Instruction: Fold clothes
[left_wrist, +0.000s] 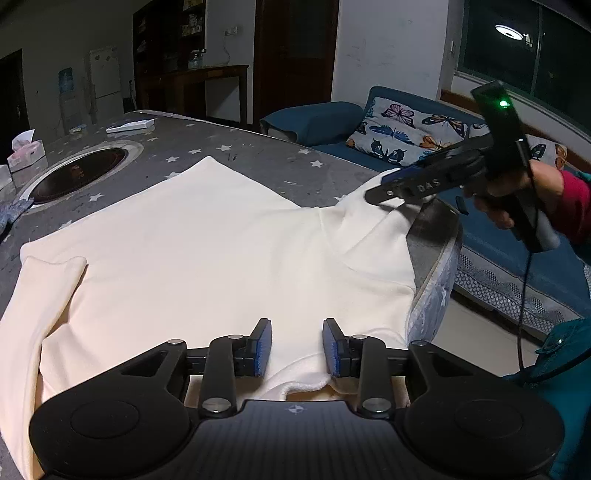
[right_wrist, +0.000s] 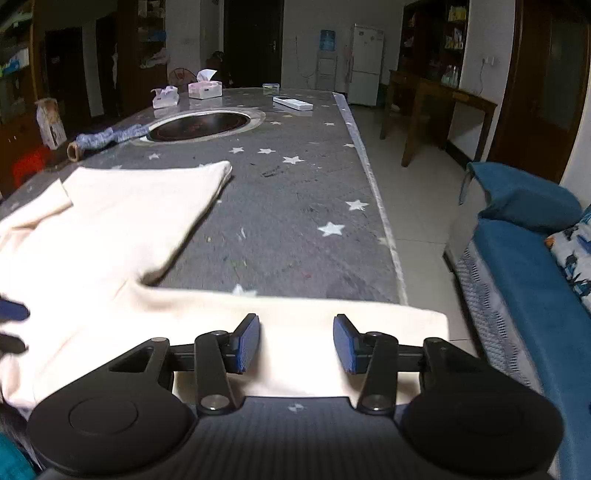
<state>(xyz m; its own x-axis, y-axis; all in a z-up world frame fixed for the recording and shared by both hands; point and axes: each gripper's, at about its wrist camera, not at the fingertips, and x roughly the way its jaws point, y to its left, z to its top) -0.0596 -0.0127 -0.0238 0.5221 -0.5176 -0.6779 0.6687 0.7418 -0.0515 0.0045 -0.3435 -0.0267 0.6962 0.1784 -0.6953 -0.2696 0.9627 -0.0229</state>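
Observation:
A cream long-sleeved top lies spread flat on the grey star-patterned table. My left gripper is open, its blue pads on either side of the neckline at the near edge. One sleeve is folded in at the left. The right gripper shows in the left wrist view over the far right sleeve at the table corner. In the right wrist view my right gripper is open above that cream sleeve, which reaches to the table's right edge.
A round dark hob is sunk in the table beyond the top. Tissue boxes, a white remote and a blue-grey cloth lie at the far end. A blue sofa with a butterfly cushion stands to the right.

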